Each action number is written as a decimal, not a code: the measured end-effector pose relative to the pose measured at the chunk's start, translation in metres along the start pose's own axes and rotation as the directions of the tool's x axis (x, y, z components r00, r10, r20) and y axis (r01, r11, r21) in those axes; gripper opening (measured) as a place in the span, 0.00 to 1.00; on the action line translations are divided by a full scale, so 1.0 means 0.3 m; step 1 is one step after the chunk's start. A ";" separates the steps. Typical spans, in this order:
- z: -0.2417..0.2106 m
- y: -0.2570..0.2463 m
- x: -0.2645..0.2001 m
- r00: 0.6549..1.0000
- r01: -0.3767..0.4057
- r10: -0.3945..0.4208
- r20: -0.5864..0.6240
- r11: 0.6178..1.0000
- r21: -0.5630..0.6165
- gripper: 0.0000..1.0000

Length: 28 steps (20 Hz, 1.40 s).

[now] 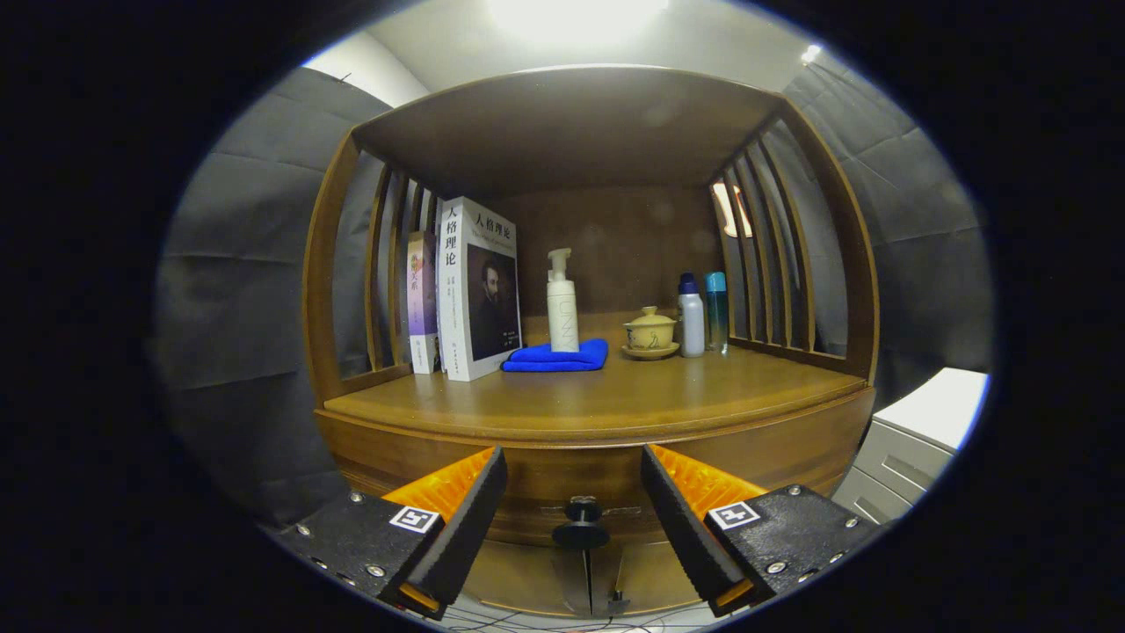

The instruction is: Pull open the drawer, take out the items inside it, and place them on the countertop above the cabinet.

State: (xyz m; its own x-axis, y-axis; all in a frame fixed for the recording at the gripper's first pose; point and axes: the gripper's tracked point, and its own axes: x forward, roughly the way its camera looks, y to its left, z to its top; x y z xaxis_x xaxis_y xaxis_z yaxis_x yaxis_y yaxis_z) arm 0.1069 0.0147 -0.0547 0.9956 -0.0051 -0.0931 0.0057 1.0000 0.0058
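Claw (pixel 573 497) spread wide; closed drawer's knob (pixel 580 524) sits between its fingers. Beyond, countertop (pixel 598 396) holds books (pixel 475 290), pump bottle (pixel 562 303).

The brown wooden cabinet (pixel 598 475) has a smooth, semi-gloss varnished finish; its countertop (pixel 615 396) reflects overhead light. The small dark round drawer knob (pixel 580 525), between the spread fingers of the gripper (pixel 573 501), looks smooth and matt. The folded blue cloth (pixel 556 357) is soft and matt. The white pump bottle (pixel 562 303) appears to be smooth plastic. The yellow lidded ceramic cup (pixel 650 332) is glazed. The white-covered paper books (pixel 477 290) have glossy covers.
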 end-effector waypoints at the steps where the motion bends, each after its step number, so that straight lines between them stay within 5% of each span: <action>1: -0.019 0.016 0.007 1.000 -0.014 0.014 -0.014 1.000 -0.006 0.96; 6: -0.134 0.018 0.044 0.995 -0.001 -0.003 -0.095 0.999 -0.035 0.96; 10: -0.213 0.002 0.059 0.988 0.021 -0.021 -0.155 1.000 -0.002 0.85; 17: -0.222 -0.035 0.066 0.986 0.055 -0.055 -0.158 0.998 -0.004 0.51; 28: -0.229 -0.026 0.034 0.983 0.062 -0.065 -0.171 0.998 -0.020 0.33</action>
State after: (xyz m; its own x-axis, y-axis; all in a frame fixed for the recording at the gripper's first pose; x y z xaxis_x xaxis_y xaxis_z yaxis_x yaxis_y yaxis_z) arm 0.1107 0.0074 -0.1242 0.9625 -0.0684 -0.2624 0.0656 0.9977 -0.0197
